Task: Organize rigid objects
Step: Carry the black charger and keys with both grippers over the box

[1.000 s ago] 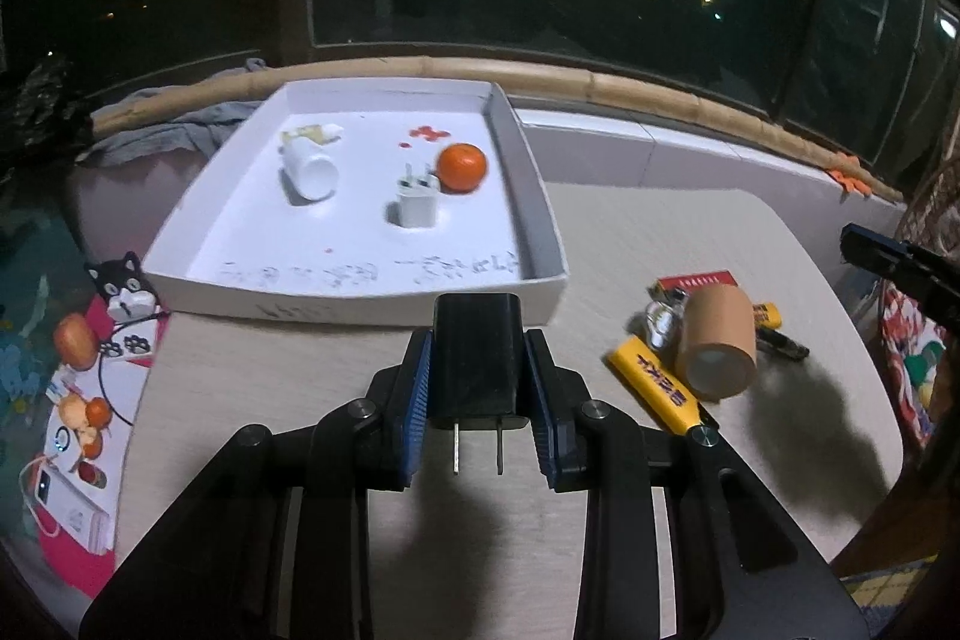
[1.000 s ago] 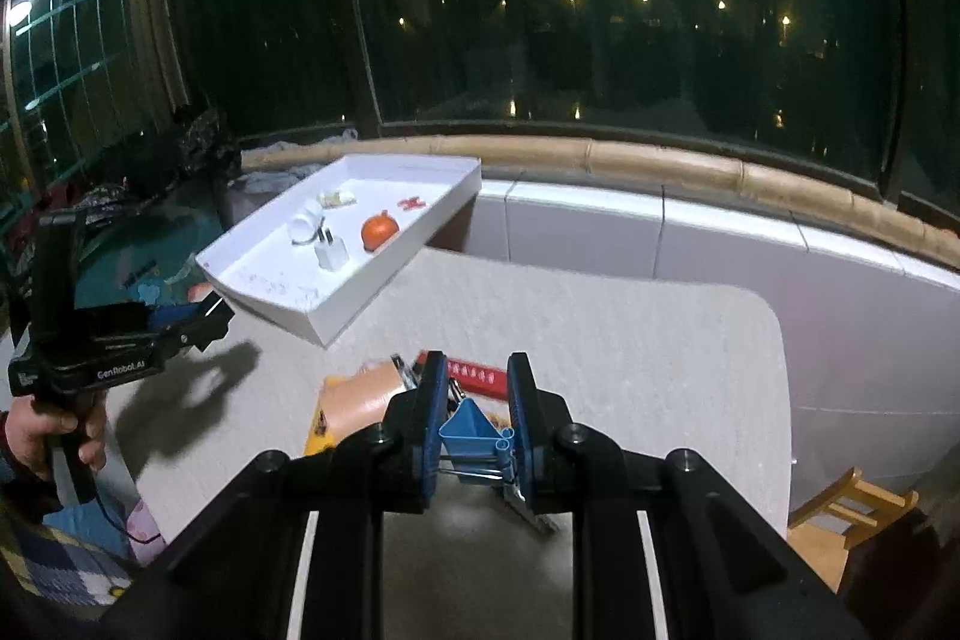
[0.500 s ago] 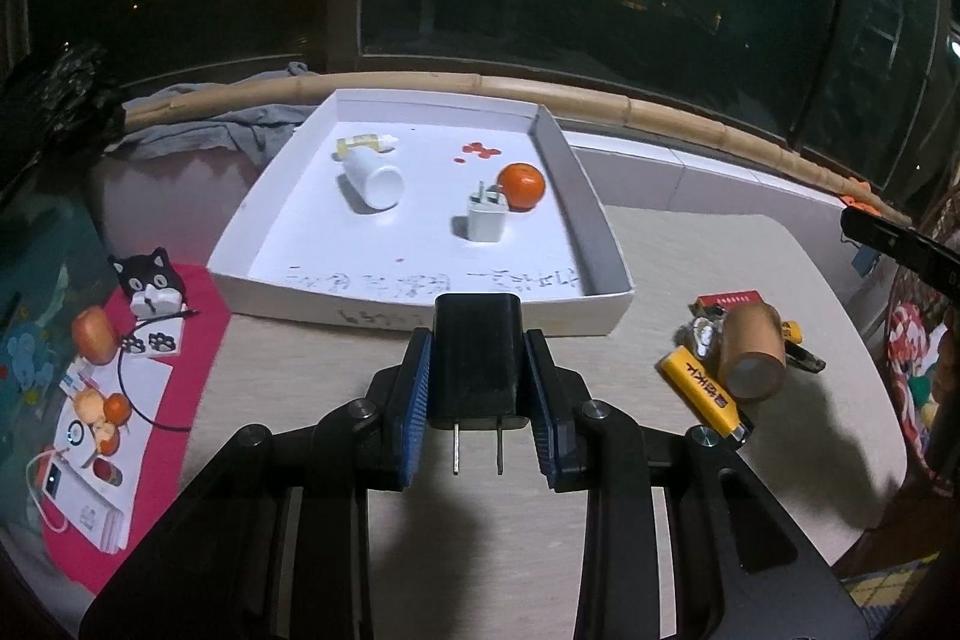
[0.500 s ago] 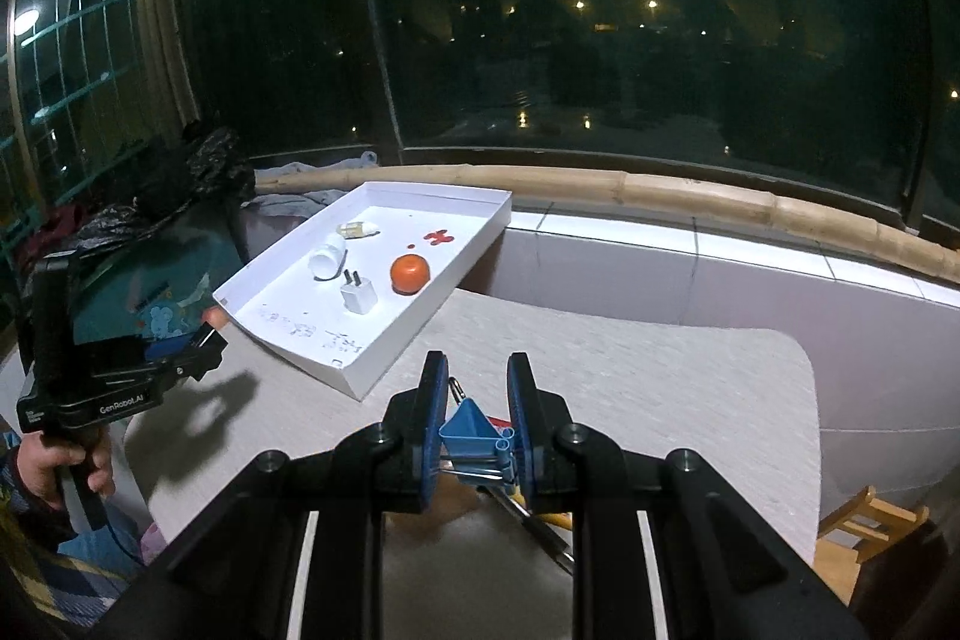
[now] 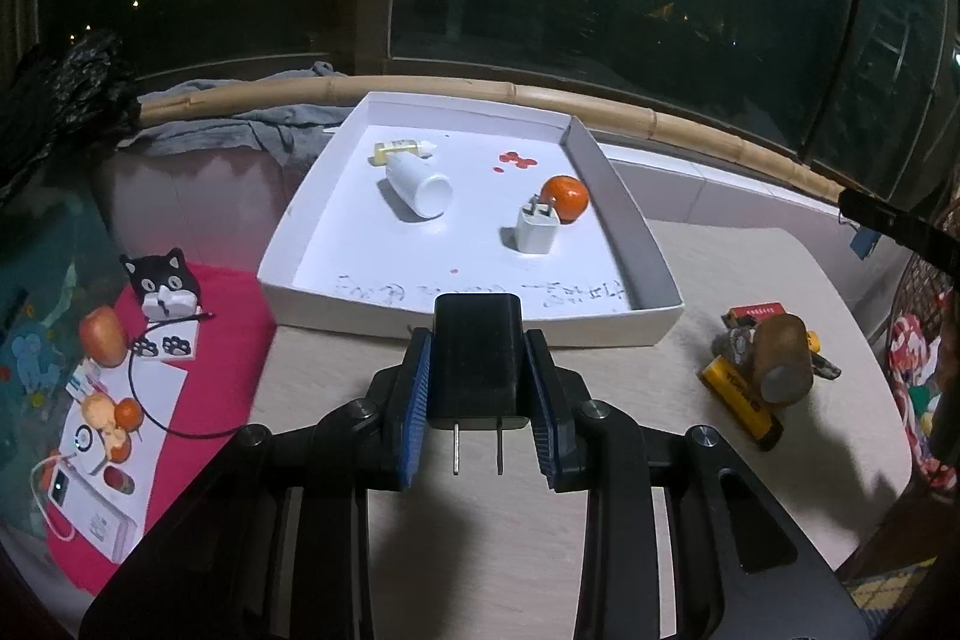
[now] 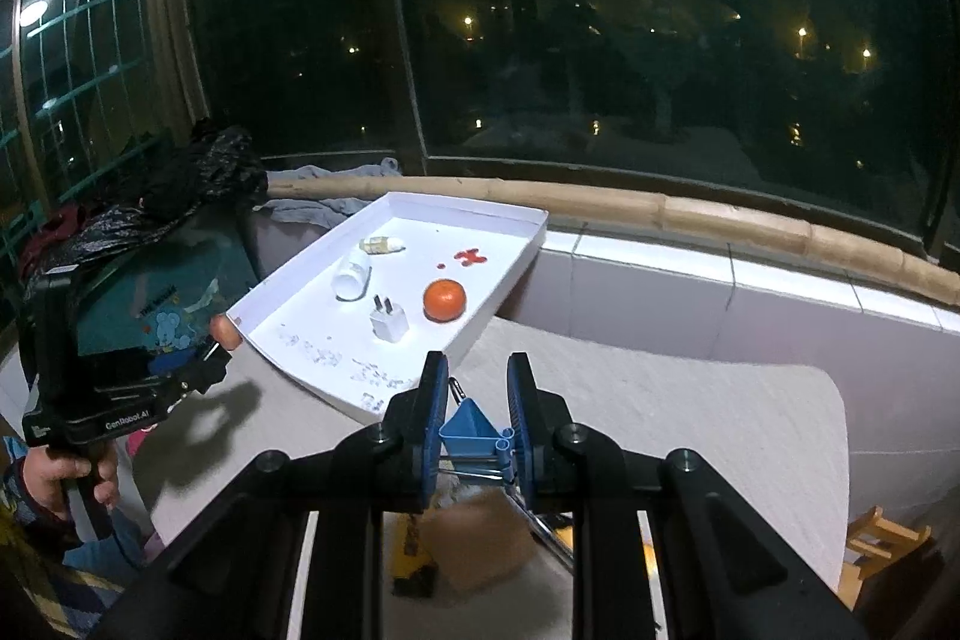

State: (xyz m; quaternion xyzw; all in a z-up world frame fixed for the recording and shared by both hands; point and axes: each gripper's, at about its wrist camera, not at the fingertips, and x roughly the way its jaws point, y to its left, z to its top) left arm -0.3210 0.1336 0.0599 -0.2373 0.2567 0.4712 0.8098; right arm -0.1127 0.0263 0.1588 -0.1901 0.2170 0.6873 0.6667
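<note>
Between the left gripper's (image 5: 480, 394) pads sits a black charger (image 5: 478, 361), clamped, prongs toward the camera, above the table (image 5: 690, 460). Right gripper (image 6: 477, 430) pinches a blue binder clip (image 6: 471, 430). Beyond, the white tray (image 5: 642, 244) holds a white plug (image 5: 537, 232), orange (image 5: 564, 197) and bottle (image 5: 420, 187).

Home setting, an enclosed balcony at night: curved glazing (image 6: 660, 40) at 12 o'clock shows city lights; tiled ledge (image 6: 690, 292), bamboo rail (image 5: 540, 91), toys at 9 o'clock.
</note>
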